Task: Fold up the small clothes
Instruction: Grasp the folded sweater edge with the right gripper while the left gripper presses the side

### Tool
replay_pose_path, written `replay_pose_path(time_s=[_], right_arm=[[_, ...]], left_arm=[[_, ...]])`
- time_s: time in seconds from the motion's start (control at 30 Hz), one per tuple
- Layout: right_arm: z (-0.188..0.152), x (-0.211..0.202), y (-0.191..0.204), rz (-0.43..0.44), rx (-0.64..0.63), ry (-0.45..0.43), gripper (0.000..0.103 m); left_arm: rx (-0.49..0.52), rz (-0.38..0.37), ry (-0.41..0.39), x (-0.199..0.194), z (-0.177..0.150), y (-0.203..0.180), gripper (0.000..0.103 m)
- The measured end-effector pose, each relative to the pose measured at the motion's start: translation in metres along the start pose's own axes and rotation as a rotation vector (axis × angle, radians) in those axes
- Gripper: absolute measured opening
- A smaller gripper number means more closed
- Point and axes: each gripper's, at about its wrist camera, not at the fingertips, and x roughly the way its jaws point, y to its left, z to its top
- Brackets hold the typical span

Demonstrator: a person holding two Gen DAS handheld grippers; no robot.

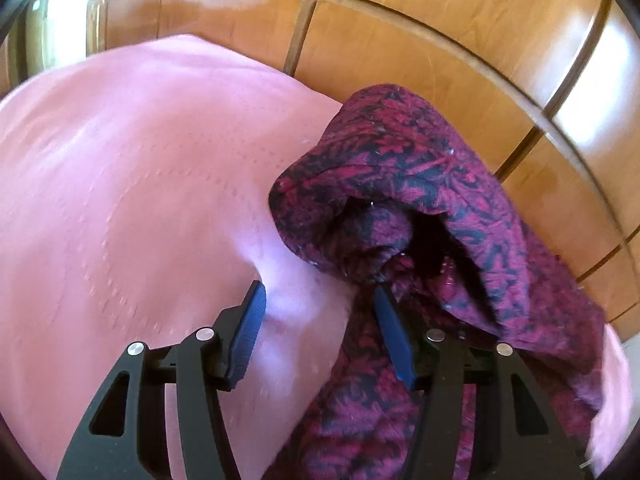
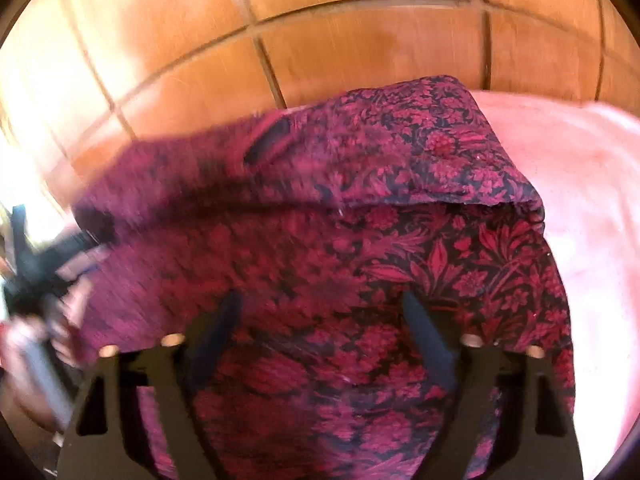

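Observation:
A dark garment with a red floral print (image 1: 420, 184) lies bunched in a rolled fold on a pink cloth (image 1: 140, 184). My left gripper (image 1: 318, 292) is open, its blue fingers (image 1: 252, 320) wide apart; the left finger presses into the pink cloth and the right finger sits at the garment's edge. In the right wrist view the same garment (image 2: 400, 248) fills the middle, one edge folded over. My right gripper (image 2: 320, 300) is open just above it, holding nothing. The left gripper shows blurred at the left edge (image 2: 36, 276).
The pink cloth (image 2: 592, 208) covers a wooden table with dark inlaid lines (image 1: 400, 32); the wood runs behind the garment (image 2: 320, 52). Bright glare lies on the left of the right wrist view.

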Motion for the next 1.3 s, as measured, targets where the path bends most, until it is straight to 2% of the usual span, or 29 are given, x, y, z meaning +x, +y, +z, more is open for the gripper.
replay_pose_path(time_s=[0.03, 0.17, 0.27, 0.37, 0.47, 0.53, 0.67, 0.87, 1.0, 1.07, 1.17, 1.3], right_arm=[[0.010, -0.003, -0.003, 0.049, 0.056, -0.012, 0.052], [0.043, -0.001, 0.005, 0.131, 0.124, -0.052, 0.049], [0.062, 0.022, 0.015, 0.125, 0.140, -0.035, 0.049], [0.072, 0.058, 0.030, 0.119, 0.126, 0.046, 0.049], [0.073, 0.077, 0.052, 0.056, 0.033, 0.064, 0.026], [0.075, 0.070, 0.064, -0.002, -0.042, 0.032, 0.012], [0.075, 0.036, 0.062, -0.045, -0.062, -0.064, 0.011], [0.079, 0.005, 0.033, -0.090, -0.012, -0.140, 0.011], [0.080, -0.005, 0.006, -0.125, 0.029, -0.150, 0.011], [0.080, -0.008, -0.003, -0.151, 0.037, -0.155, 0.010], [0.078, -0.008, -0.016, -0.184, 0.055, -0.153, 0.010], [0.075, -0.003, -0.032, -0.232, 0.067, -0.118, 0.010]], left_arm=[[0.010, 0.013, -0.010, 0.000, 0.000, -0.003, 0.056], [0.025, 0.026, -0.031, 0.005, 0.000, -0.005, 0.060], [0.038, 0.034, -0.035, 0.009, 0.000, -0.007, 0.062], [0.038, 0.029, -0.039, 0.012, 0.001, -0.007, 0.063], [0.033, 0.022, -0.045, 0.012, -0.001, -0.003, 0.063], [0.031, 0.020, -0.044, 0.012, -0.001, -0.004, 0.063], [0.014, 0.000, -0.047, 0.012, 0.000, -0.002, 0.063], [0.007, -0.006, -0.044, 0.012, 0.000, -0.001, 0.063], [-0.011, -0.024, -0.054, 0.012, 0.000, 0.002, 0.063], [-0.031, -0.021, -0.049, 0.011, 0.002, 0.005, 0.056], [-0.070, -0.042, -0.034, 0.010, 0.005, 0.012, 0.052], [-0.053, -0.011, -0.031, 0.012, 0.004, 0.009, 0.048]])
